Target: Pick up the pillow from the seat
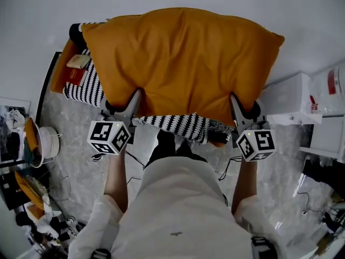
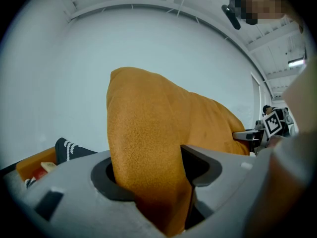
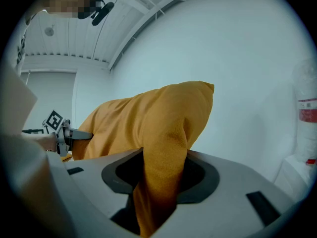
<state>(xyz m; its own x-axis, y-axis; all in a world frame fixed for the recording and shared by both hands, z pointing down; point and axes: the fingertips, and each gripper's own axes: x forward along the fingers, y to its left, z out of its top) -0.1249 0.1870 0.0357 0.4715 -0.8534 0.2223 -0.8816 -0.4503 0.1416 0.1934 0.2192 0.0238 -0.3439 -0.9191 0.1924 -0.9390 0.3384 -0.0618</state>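
Over the black-and-white striped seat (image 1: 178, 124), a large orange pillow (image 1: 183, 63) was held up in front of the person, against a pale wall. The left hand-held gripper (image 1: 137, 95) had its jaws partly closed and clamped on the pillow's near left edge, with fabric bunched between them. The right hand-held gripper (image 1: 235, 99) gripped the near right edge the same way.

Most of the striped seat (image 1: 172, 124) is hidden under the pillow (image 1: 183, 58). Tips of left claw (image 1: 136, 95) and right claw (image 1: 235, 99) are buried in its near edge. Bottle (image 1: 335, 83) cut by right edge, label unreadable. Floor clutter (image 1: 38, 209) too small to identify.
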